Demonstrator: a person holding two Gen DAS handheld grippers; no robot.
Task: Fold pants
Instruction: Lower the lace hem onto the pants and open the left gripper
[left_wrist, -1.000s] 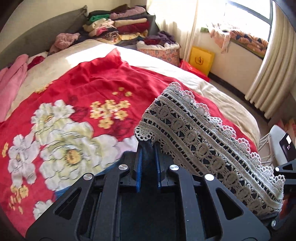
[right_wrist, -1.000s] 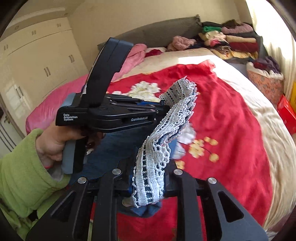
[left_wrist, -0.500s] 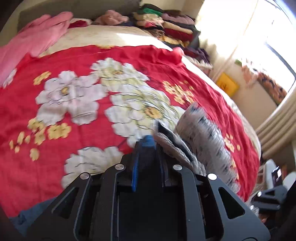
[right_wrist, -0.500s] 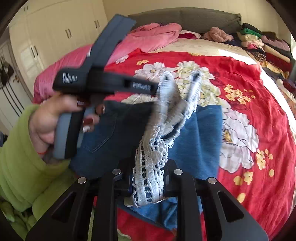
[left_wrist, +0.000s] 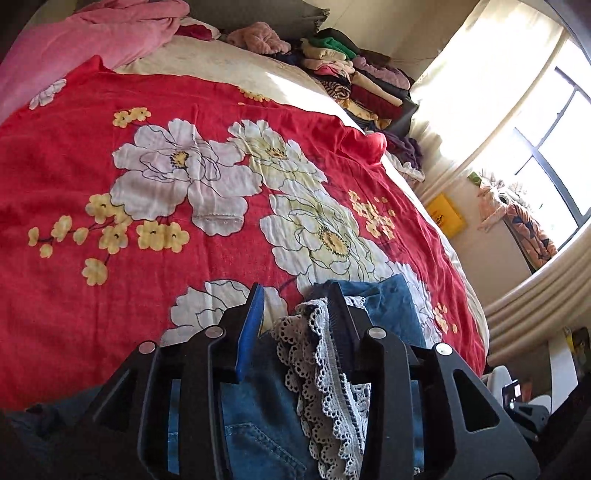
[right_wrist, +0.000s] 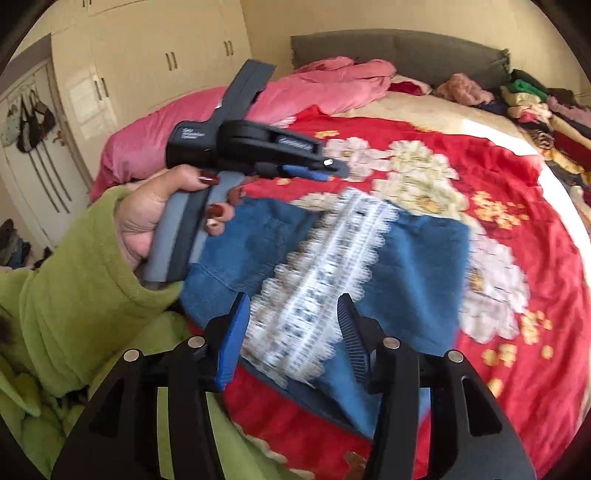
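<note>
Blue rubber pads line both grippers, and both stand released: the left gripper (left_wrist: 297, 295) has its jaws spread with the lace trim (left_wrist: 325, 376) draped against the inner side of 1 finger, not pinched, and the right gripper (right_wrist: 293, 314) has its jaws wide apart with the lace band only passing under the gap. The pants (right_wrist: 406, 266), blue denim with a white lace hem, lie on the red floral bedspread (left_wrist: 110, 295) near its front edge, doubled over once, it seems, with the lace strip running diagonally across the top layer. In the right wrist view this lace is blurred, so I cannot tell if it lies fully flat. The left hand (right_wrist: 147, 221), in a green sleeve, holds its tool just above the left edge of the pants. For the step in hand, I judge that the fold was just laid down and should now be tidied: first lift the left gripper straight back so the lace does not catch on the finger and drag the layer open, then press or smooth the denim from the fold line outward. Beyond the pants, a pink blanket (right_wrist: 332, 85) lies at the head of the bedspread and a stack of folded clothes (left_wrist: 354, 74) sits at its far right corner.
</note>
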